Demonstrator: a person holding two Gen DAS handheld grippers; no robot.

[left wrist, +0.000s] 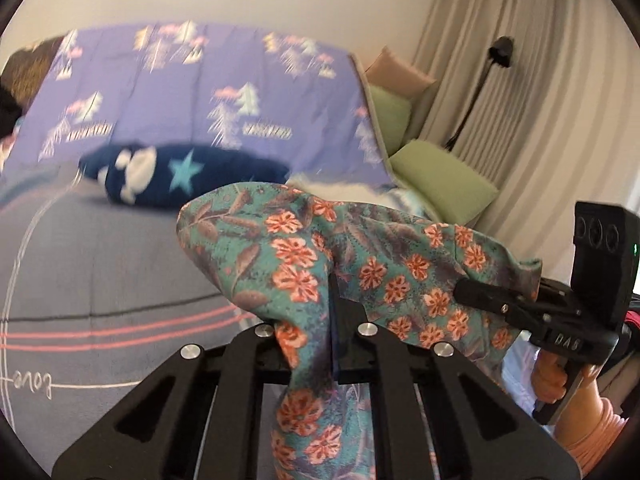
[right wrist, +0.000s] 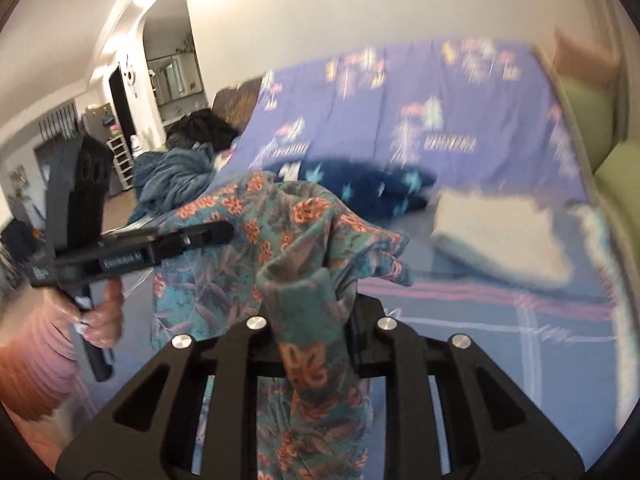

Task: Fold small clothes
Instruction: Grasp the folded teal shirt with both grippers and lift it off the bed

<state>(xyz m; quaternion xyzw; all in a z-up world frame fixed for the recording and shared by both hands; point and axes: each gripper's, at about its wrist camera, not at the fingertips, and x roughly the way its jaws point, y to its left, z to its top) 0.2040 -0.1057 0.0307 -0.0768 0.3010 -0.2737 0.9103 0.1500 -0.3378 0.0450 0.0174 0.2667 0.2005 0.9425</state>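
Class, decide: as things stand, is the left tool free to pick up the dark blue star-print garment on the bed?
Probably not. The left tool is shut on the floral garment, which drapes in front of it; the star-print garment lies unobstructed beyond.

The floral garment (left wrist: 360, 264) is teal cloth printed with orange flowers and brownish leaves. It hangs bunched and crumpled above my grey bedspread, lifted at two points, its folds draping down between them. A cuffed sleeve or leg end (right wrist: 298, 300) stands rolled toward me.
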